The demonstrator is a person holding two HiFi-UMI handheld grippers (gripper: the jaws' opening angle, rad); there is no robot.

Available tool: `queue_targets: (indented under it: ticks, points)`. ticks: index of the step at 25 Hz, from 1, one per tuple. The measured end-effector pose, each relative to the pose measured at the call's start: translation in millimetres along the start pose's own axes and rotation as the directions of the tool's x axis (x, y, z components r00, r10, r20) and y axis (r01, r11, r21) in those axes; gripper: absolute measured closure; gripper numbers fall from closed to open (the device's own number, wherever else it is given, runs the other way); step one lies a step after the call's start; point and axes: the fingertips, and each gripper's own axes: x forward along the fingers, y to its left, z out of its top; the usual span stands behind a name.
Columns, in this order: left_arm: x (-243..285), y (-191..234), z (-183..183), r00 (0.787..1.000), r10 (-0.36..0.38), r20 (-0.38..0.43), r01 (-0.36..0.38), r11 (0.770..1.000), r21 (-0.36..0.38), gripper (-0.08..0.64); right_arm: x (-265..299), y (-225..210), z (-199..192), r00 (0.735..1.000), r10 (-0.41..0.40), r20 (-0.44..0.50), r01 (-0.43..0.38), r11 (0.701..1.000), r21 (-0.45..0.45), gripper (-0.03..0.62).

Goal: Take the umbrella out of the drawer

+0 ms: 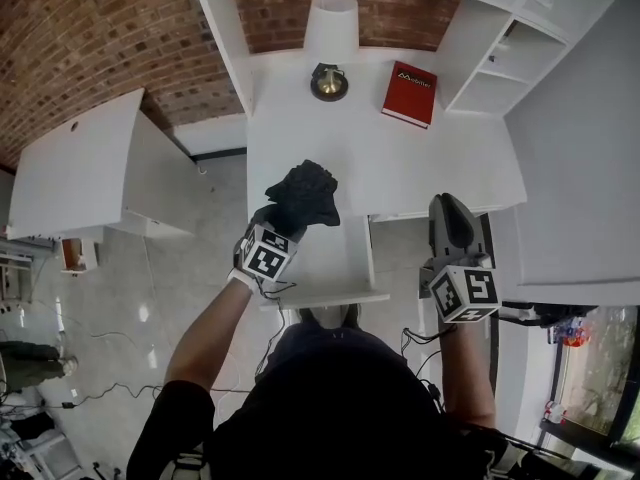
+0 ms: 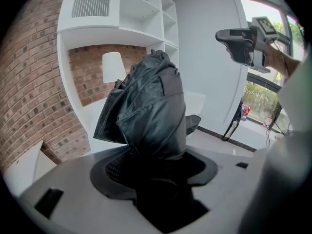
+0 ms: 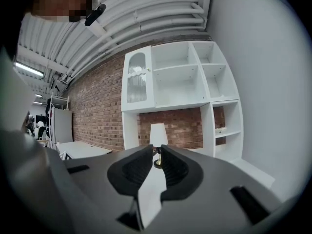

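Observation:
A black folded umbrella (image 1: 305, 196) is clamped in my left gripper (image 1: 283, 218), lifted above the white desk (image 1: 440, 168) and the pulled-out drawer (image 1: 345, 258). In the left gripper view the umbrella (image 2: 153, 106) bulges up out of the left gripper (image 2: 156, 165), its crumpled fabric hiding the pads. My right gripper (image 1: 447, 203) hovers to the right of the drawer and holds nothing. In its own view the right gripper (image 3: 156, 152) points level at the back wall, and only a narrow gap shows between the jaws. The inside of the drawer is hidden.
A white-shaded lamp (image 1: 330, 28) and a red book (image 1: 410, 93) stand at the back of the desk. White shelves (image 1: 510, 68) rise at the right, and a second white table (image 1: 80, 168) stands at the left. A brick wall (image 3: 97, 111) is behind.

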Motion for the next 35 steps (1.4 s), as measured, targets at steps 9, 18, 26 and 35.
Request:
queue_targets:
  ticks: [9, 18, 26, 35]
  points:
    - [0.7, 44.0, 14.0, 0.999, 0.005, 0.046, -0.005, 1.0, -0.02, 0.293, -2.0, 21.8, 5.9, 0.999, -0.04, 0.009, 0.04, 0.999, -0.012, 0.549]
    - [6.6, 68.0, 37.4, 0.997, -0.003, 0.078, 0.003, 1.0, -0.007, 0.293, -9.9, 28.0, 0.7, 0.996, -0.087, 0.014, 0.087, 0.996, -0.012, 0.548]
    - [35.1, 87.3, 50.8, 0.999, 0.036, 0.018, -0.037, 0.997, 0.064, 0.293, 8.4, 9.9, -18.2, 0.996, -0.083, -0.016, 0.084, 0.996, 0.024, 0.549]
    - [90.8, 91.3, 60.4, 0.995, 0.035, -0.092, -0.03, 0.998, 0.062, 0.293, 41.9, -23.9, -23.0, 0.998, -0.051, -0.045, 0.052, 0.998, 0.043, 0.549]
